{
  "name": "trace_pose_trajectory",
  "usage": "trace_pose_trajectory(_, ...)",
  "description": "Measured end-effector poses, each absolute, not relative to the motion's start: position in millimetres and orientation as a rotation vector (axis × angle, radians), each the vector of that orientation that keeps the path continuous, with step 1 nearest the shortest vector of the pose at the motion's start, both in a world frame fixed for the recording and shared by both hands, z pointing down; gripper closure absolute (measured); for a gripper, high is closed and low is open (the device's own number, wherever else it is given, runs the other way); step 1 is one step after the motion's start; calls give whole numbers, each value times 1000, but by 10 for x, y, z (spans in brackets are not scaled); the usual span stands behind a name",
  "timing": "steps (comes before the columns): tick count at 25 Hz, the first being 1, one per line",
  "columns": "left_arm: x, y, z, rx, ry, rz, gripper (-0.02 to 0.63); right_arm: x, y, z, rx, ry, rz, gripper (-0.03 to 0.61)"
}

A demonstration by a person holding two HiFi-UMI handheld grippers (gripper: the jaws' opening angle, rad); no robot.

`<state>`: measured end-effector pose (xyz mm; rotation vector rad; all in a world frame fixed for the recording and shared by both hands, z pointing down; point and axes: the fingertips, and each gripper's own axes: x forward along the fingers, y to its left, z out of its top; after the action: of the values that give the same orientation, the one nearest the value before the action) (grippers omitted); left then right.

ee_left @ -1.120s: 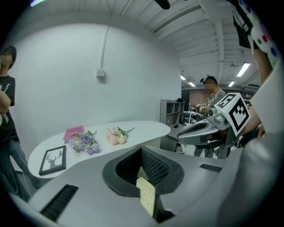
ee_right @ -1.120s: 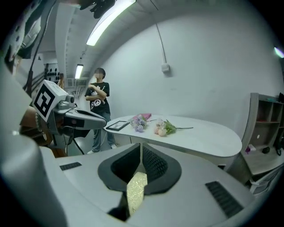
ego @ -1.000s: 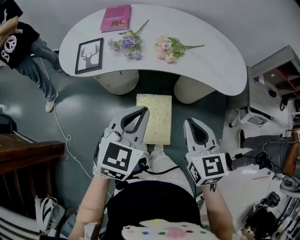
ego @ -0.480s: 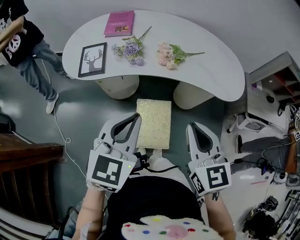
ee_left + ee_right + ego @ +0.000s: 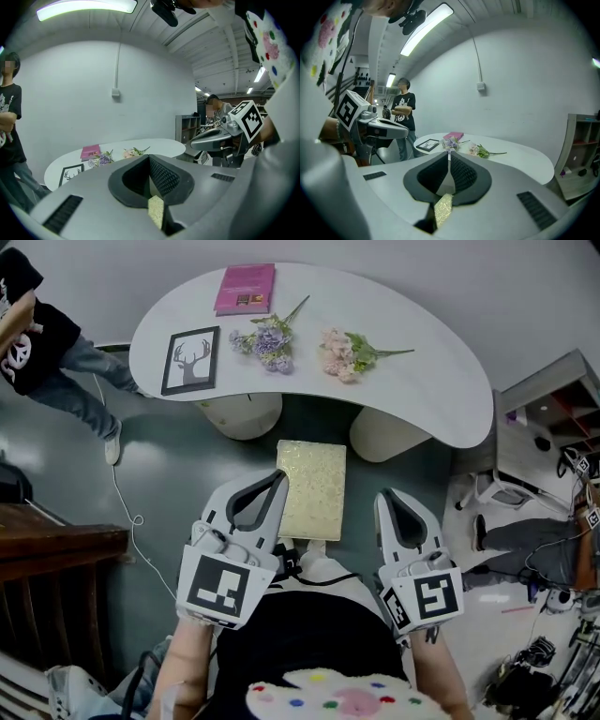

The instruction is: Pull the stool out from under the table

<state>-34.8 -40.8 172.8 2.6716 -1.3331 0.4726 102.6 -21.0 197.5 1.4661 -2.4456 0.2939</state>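
Note:
The stool [image 5: 312,487], with a pale yellow rectangular cushion, stands on the floor in front of the white curved table [image 5: 441,381], just clear of its front edge. My left gripper [image 5: 278,474] hangs shut and empty beside the cushion's left edge. The right gripper [image 5: 386,495] is shut and empty a little off the cushion's right side. In the left gripper view the jaws [image 5: 149,157] meet, and a sliver of the stool [image 5: 156,211] shows below them. The right gripper view shows the same: closed jaws [image 5: 449,153] above a strip of cushion [image 5: 443,208].
On the table lie a framed deer picture [image 5: 191,359], a pink book [image 5: 246,289] and two flower bunches [image 5: 267,338]. Two rounded table legs [image 5: 246,413] stand behind the stool. A person [image 5: 47,343] stands at far left; a cable [image 5: 127,512] trails on the floor. Shelving [image 5: 553,399] stands right.
My left gripper has drawn back a little toward me, off the cushion's left corner. The stool and the right gripper are about where they were.

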Motion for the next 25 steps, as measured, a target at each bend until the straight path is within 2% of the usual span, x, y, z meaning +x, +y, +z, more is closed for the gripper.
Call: trace_pose_trajectory(25,-353,-347,1690,2675,-1351,467,597,922,-169,1834,1435,-2470,235,535)
